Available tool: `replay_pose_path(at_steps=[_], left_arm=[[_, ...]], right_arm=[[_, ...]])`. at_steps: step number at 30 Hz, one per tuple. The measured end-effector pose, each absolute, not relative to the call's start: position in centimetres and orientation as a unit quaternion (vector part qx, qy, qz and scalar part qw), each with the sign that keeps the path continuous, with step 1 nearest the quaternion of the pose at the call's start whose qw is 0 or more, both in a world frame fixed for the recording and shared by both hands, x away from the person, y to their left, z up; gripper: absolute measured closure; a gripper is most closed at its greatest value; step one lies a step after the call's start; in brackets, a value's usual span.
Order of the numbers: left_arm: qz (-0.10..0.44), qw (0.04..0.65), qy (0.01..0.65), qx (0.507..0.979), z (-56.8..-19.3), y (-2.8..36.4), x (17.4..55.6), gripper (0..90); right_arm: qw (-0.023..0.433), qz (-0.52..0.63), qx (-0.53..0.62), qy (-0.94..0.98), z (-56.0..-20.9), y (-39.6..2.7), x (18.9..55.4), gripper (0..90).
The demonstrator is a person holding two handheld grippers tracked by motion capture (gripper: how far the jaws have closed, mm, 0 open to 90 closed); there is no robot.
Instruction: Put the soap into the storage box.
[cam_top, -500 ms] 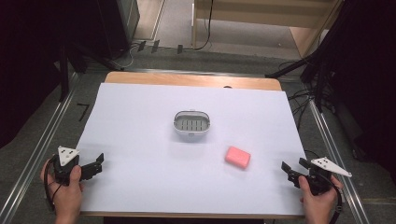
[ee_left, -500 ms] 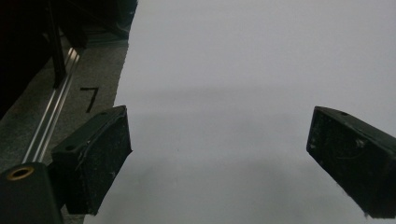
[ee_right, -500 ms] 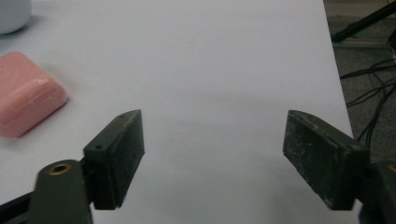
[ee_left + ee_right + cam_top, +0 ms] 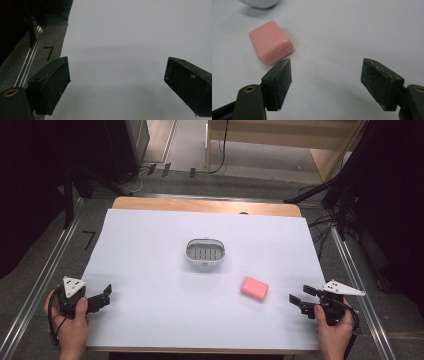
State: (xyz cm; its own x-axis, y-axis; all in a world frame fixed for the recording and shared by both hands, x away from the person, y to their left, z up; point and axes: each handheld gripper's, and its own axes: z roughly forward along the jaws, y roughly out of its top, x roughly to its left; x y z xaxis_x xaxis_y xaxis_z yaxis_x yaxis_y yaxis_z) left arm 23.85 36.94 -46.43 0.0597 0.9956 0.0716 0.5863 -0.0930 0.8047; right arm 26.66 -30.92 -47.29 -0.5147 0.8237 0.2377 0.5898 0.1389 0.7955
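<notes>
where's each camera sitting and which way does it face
High view: above the person's side, facing forward and down on the white table; both hands, left gripper, right gripper.
Left gripper view: rides the left gripper, looks over bare table; open jaws.
Right gripper view: rides the right gripper; open jaws.
Shared with high view: pink soap, white dish.

The place reads as a lab or test room set up for recording. A wooden desk (image 4: 205, 205) is covered by a plain white sheet (image 4: 150, 270) and flanked by metal rails (image 4: 37, 292) on a grey carpeted floor (image 4: 250, 182). Black cables (image 4: 320, 227) trail across the floor, dark equipment stands (image 4: 70, 195) rise at the sides, and a black mark (image 4: 89, 239) is drawn on the floor beside the left rail.
</notes>
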Motion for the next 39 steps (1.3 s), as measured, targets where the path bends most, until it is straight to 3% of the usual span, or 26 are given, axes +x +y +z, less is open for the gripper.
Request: replay_pose_path(at_steps=[3, 18, 26, 39], left_arm=[[0.333, 0.307, 0.599, 0.66, -46.4, 36.9, 23.8, 6.9], [0.336, 0.307, 0.596, 0.661, -46.4, 36.9, 23.8, 6.9], [0.337, 0.303, 0.596, 0.662, -46.4, 36.8, 23.8, 6.9], [0.336, 0.302, 0.597, 0.663, -46.4, 36.8, 23.8, 6.9]], right_arm=[[0.148, 0.42, 0.455, 0.771, -46.6, -29.6, 26.6, 18.5], [0.148, 0.314, 0.39, 0.853, -45.9, -27.2, 28.0, 20.5], [0.141, 0.286, 0.365, 0.874, -45.2, -25.8, 29.2, 14.6], [0.132, 0.26, 0.339, 0.894, -43.6, -23.8, 30.9, 14.3]])
